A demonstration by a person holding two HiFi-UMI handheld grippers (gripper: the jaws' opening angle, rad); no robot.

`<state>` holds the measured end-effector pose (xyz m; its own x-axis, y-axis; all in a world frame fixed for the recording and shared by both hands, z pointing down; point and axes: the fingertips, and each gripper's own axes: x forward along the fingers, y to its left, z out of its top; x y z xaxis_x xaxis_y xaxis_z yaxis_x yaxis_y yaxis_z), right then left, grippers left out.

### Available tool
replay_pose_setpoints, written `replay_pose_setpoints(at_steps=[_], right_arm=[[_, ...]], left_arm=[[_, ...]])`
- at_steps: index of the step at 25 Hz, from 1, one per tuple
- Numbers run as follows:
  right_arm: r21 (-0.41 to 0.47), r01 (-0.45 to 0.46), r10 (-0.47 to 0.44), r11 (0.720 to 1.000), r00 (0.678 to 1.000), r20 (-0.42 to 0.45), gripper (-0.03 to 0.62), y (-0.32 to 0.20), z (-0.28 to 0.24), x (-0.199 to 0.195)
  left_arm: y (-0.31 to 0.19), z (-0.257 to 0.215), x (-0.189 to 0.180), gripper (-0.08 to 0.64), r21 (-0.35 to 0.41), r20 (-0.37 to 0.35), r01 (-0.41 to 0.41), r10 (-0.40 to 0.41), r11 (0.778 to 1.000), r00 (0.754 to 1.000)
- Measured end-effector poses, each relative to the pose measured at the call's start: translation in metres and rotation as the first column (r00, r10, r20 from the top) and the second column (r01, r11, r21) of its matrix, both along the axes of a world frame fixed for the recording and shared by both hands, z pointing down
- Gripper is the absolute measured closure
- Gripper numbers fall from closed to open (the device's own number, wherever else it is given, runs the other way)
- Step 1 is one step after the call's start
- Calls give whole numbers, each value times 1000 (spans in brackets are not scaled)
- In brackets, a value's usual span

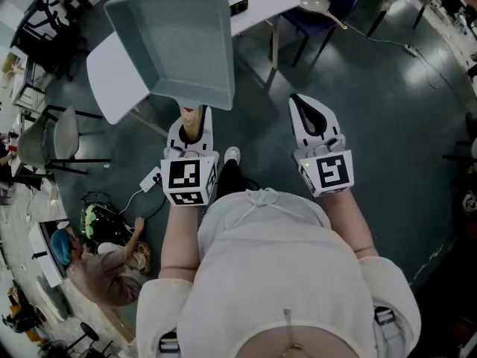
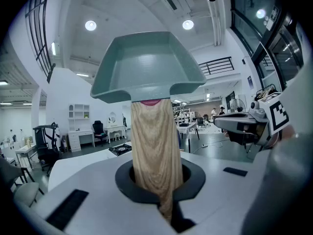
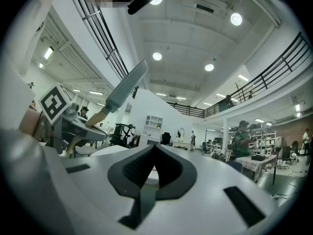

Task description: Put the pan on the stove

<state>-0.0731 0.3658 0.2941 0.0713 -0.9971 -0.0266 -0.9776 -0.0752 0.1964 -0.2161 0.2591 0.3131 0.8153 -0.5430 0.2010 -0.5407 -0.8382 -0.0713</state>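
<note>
A square grey-green pan (image 1: 175,47) is held aloft by its wooden handle (image 2: 151,141), on which the fingers (image 1: 205,133) of the left gripper (image 1: 191,125) are clamped. The pan is seen from above, tilted, its open side turned up, in the air over the near edge of a white surface (image 1: 112,73). A small black stove (image 2: 120,149) is seen on that surface, beyond the pan. The right gripper (image 1: 302,104) is held beside the left, well apart from the pan, its fingers (image 3: 122,173) closed together on nothing.
</note>
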Motion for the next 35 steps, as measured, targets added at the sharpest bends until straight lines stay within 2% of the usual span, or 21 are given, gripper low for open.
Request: replay_pose_setpoints(at_steps=[10,13,16,20,26,35], right_arm=[[-14,-19,20,1000,999,26,591,-11,5,18],[-15,-43,44,999,997,71,589,-14,5,29],[-10,-68,69,998,991,111,588,-22,4,43],[-22,-93,95,995,990,108,588,-47,4,60],[-50,-105,110,993,989,95,587,-112,13,76],[-81,-126,131,989,990,61,586,-267,13,115]], left_arm=[[-11,1,20,538,-20,1,-18,18,1000,1000],[-17,1,27,538,-34,-1,-22,22,999,1000],[-30,1,35,538,-44,-5,-28,28,999,1000],[-60,1,45,538,-51,-8,-26,26,998,1000],[-124,6,60,538,-66,-12,-38,37,997,999],[-281,12,99,538,-94,-28,-48,45,994,999]])
